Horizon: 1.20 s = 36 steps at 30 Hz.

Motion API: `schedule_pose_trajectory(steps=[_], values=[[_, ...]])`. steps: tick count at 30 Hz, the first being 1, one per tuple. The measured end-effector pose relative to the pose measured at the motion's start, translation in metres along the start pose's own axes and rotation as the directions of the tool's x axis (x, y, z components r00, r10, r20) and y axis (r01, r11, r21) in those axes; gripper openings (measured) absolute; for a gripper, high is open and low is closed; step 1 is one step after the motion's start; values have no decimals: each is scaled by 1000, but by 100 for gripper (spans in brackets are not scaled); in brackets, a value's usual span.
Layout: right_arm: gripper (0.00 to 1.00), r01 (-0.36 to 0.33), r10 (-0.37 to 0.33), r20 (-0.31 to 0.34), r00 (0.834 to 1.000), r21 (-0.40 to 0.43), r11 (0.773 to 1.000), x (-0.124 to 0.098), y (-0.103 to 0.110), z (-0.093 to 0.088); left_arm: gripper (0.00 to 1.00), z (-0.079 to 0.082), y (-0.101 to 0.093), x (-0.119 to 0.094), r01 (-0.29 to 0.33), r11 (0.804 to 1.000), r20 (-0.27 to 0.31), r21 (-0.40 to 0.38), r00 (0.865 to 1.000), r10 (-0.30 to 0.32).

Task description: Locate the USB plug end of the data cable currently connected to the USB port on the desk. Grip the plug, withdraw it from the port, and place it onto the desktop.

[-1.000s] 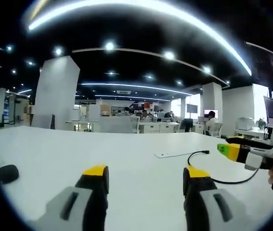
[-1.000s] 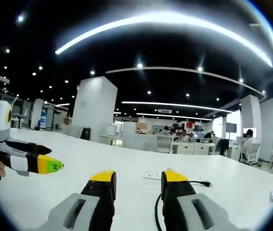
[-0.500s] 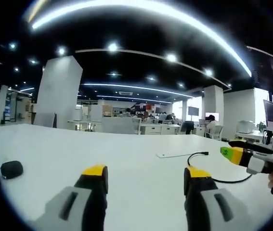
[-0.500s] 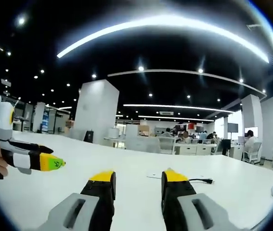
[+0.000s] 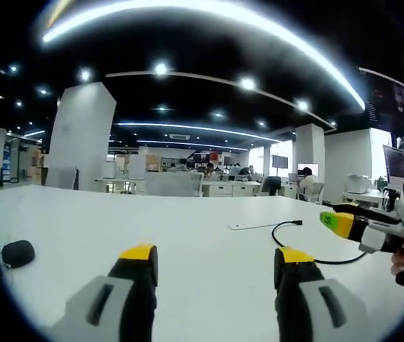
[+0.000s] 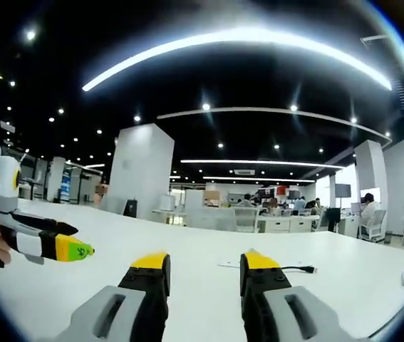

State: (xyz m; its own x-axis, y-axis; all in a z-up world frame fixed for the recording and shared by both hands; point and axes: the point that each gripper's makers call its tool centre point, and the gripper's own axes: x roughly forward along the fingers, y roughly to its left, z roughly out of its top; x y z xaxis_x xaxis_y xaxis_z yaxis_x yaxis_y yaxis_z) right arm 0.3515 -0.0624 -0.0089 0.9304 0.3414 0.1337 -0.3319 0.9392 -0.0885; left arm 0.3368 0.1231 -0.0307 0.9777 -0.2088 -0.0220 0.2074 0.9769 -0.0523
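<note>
- Currently, from the left: small black rounded object point(image 5: 18, 253) sits far off on the white desktop point(image 5: 187, 235), irrelevant.
- My left gripper point(image 5: 214, 260): jaws wide, holding nothing, hovering level as a spare.
- Thin black data cable point(image 5: 298, 246) loops toward a flat white port plate point(image 5: 248, 226); plug end point(image 5: 298, 223) just beside it, whether seated I cannot tell.
- My right gripper point(image 6: 205, 265): jaws narrowly apart, holding nothing, aimed at the plug for the grab.

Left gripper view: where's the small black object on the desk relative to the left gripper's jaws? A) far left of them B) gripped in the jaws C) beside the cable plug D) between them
A. The black object lies alone on the white desk at the far left, apart from the open left gripper and far from the black cable on the right.
</note>
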Motion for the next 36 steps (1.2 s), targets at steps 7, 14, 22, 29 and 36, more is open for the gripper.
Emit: schedule_pose_trajectory(steps=[7,14,22,29,36], values=[[41,-10,10,8,1000,13,1000,-8,4,0,67,0,14,-8,-40,999,17,4,999,40],[41,4,-4,8,1000,-1,1000,-8,1,0,67,16,18,-16,-36,999,64,-21,997,37],[41,5,-5,1,1000,33,999,-13,-2,-5,68,17,17,-21,-29,1000,69,-8,997,29],[41,-2,2,9,1000,43,999,-16,0,-3,68,22,14,-24,-20,1000,86,-4,996,20],[41,-3,2,20,1000,57,998,-19,-2,-3,68,11,15,-20,-12,1000,48,0,999,12]])
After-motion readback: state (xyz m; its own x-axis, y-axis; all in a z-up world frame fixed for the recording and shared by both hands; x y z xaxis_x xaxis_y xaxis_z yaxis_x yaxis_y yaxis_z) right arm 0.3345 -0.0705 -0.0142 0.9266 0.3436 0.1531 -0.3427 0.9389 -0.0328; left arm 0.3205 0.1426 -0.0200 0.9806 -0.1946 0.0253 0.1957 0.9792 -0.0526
